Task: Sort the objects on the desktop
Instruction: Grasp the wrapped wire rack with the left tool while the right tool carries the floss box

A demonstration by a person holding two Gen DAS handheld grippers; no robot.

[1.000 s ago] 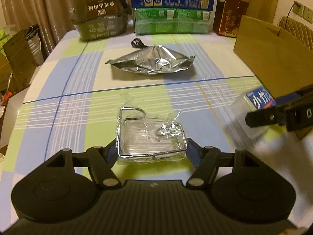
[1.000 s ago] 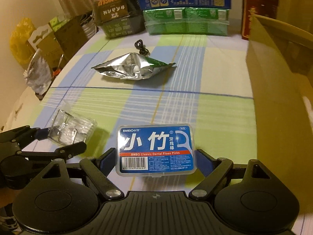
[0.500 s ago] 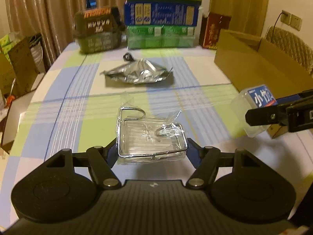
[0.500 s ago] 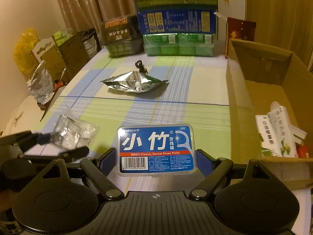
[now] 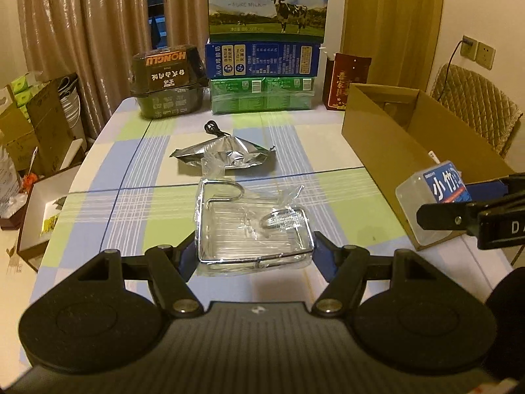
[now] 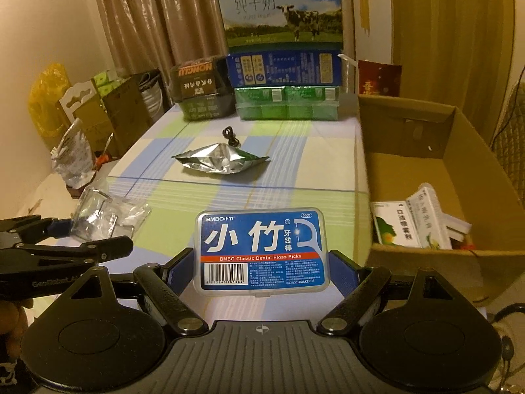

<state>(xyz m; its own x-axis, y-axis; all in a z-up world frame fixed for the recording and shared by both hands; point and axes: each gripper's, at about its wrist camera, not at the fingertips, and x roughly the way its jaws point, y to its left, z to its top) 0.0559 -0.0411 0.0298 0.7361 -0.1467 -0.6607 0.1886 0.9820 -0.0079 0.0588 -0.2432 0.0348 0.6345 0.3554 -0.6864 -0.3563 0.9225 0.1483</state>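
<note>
The left gripper (image 5: 254,251) had its fingers half closed on the bagged wire rack (image 5: 251,226), and the right gripper (image 6: 261,275) gripped the floss box (image 6: 261,251) with wide fingers, both raised beside the cardboard box (image 6: 426,170). The slippery bag could slide out, or the load could catch the cardboard box wall.

Between the right fingers (image 6: 341,271), the floss box (image 6: 261,251) reads "BMBO小竹", large "小竹", "牙线棒", "50支" and "BMBO Classic Dental Floss Picks", above a barcode. Far beyond the fingers, the top carton (image 6: 283,8) says "纯牛奶" and "PURE MILK". Left of the stack, the dark tub (image 5: 167,69) shows "HONGLU" upside down. To the left, the other gripper's arm (image 6: 52,284) bears "GenRobot". The cardboard box's (image 6: 410,170) packet (image 6: 398,225) carries Chinese print too blurred to read.
</note>
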